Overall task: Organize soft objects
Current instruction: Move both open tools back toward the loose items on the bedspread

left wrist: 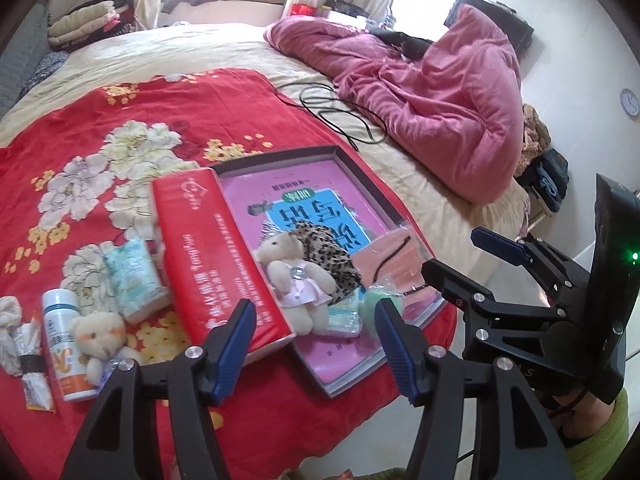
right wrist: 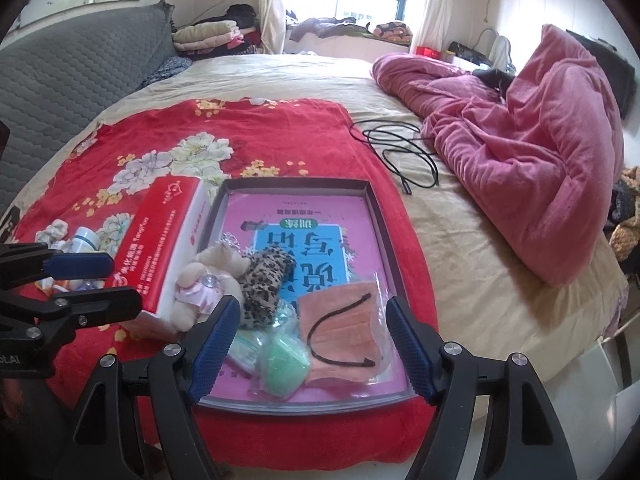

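Bedroom scene, viewed from two handheld grippers held low over a bed. A red floral blanket [left wrist: 132,120] covers the near part of the mattress. At centre frame in both views lies a shallow grey tray [right wrist: 378,208] with a pink book cover as its floor. Soft things are gathered in the tray's lower half: a small teddy in a pink dress [left wrist: 296,276], a leopard-print pouch [right wrist: 266,280], a green sponge ball [right wrist: 286,364] in clear wrap, and a bagged orange face mask [right wrist: 340,328]. A red tissue box [left wrist: 222,256] lies along the tray's left edge.

At lower left of the left wrist view, outside the tray, sit a second small teddy [left wrist: 98,340], a tissue pack [left wrist: 136,276], a white bottle [left wrist: 66,344] and a crumpled cloth [left wrist: 10,312].

The left gripper [left wrist: 316,344] is spread wide, holding nothing, at bottom centre. The right gripper [right wrist: 314,346] is likewise wide apart and empty, framing the tray's lower edge.

The second teddy touches the bottle, so a reach for it could likely knock the bottle over. The sponge ball's slick wrap may slip from a pinch. Both grippers sit close together and could collide.
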The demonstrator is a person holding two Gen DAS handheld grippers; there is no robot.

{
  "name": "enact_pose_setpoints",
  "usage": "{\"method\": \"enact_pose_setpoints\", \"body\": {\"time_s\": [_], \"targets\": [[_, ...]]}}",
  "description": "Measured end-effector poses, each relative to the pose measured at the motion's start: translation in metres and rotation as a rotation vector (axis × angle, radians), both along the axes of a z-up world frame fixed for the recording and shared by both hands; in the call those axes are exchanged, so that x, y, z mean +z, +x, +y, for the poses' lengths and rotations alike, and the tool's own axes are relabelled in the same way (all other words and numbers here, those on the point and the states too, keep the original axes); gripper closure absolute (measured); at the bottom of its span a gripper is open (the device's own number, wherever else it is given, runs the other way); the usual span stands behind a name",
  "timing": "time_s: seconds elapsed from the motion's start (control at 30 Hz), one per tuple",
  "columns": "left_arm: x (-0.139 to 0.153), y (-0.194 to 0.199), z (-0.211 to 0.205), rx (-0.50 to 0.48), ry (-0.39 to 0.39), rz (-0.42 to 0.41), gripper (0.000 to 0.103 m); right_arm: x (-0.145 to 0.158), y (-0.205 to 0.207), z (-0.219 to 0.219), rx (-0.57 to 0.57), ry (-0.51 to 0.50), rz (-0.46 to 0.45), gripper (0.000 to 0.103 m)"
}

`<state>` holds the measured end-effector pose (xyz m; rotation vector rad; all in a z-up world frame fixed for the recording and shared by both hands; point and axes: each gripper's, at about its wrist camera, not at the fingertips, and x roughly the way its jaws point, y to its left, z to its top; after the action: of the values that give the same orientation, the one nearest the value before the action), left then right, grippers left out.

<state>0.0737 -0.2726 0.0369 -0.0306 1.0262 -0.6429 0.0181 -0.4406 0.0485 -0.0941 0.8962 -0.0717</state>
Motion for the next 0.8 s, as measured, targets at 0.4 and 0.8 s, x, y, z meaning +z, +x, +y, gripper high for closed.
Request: {"method": "enact_pose_setpoints", "body": {"time_s": [0.4, 0.8], "targets": [[0.018, -0.002, 0.063, 0.104, -0.014, -0.029, 0.041, 0.016, 0.007, 0.049, 0.069, -0.02, -0.02, 0.026], [0.031, -0.008, 0.133, 0.221, 0.003, -0.081, 0.039, 0.032, 0.013, 0.104, 0.151, -0.017, -0.052, 0.026]]}}
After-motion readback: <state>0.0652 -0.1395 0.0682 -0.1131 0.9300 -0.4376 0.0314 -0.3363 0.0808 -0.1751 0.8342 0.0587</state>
